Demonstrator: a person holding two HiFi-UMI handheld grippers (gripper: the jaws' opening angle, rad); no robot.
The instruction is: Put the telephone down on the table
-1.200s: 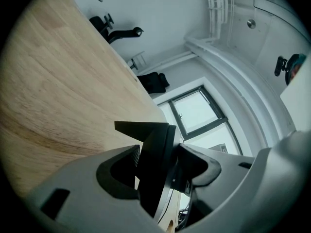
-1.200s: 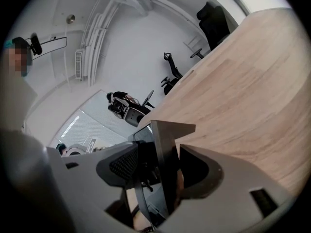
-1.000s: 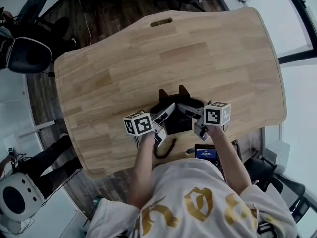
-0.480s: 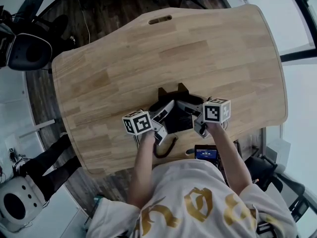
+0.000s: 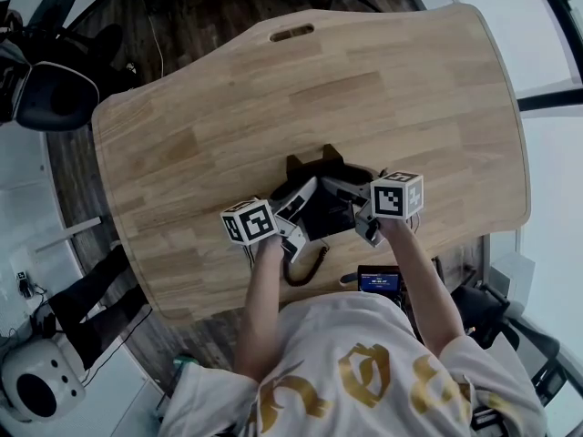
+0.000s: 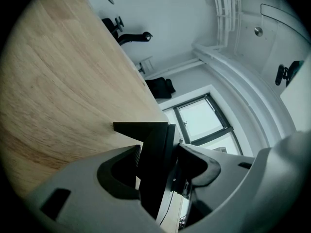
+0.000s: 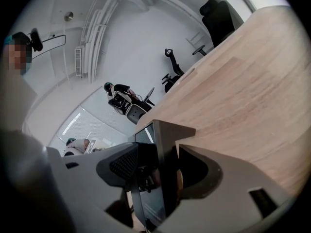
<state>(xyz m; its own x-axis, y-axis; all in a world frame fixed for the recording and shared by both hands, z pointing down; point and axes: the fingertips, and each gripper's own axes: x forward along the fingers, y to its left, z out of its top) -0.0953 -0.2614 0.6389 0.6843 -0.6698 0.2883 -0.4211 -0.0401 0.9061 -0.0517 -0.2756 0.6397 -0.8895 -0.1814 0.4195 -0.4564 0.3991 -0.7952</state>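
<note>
Head view, nearest first: person's torso in a white shirt with gold print (image 5: 364,381), both forearms reaching forward. At the waist, a small device with a lit blue screen (image 5: 378,282), just off the near table edge. A black coiled cord (image 5: 305,267) hangs in a loop beside it, between the arms.

Left gripper (image 5: 293,209): jaws clamped on the left edge of the telephone (image 5: 326,209). Its own view confirms this, with both pads of the left gripper (image 6: 155,164) pressed onto a black slab of the telephone (image 6: 153,149).

Right gripper (image 5: 360,203): jaws clamped on the right edge. In its own view the right gripper (image 7: 160,171) closes on a dark panel with a glossy face, part of the telephone (image 7: 163,144).

Telephone position: over the near-centre part of the wooden table (image 5: 364,98), held between the two grippers. Whether its base touches the wood cannot be told; possibly just above.

Farther out: bare tabletop, a slot (image 5: 291,33) cut near the far edge. Beyond the far-left corner, an office chair (image 5: 50,94) on dark floor.
</note>
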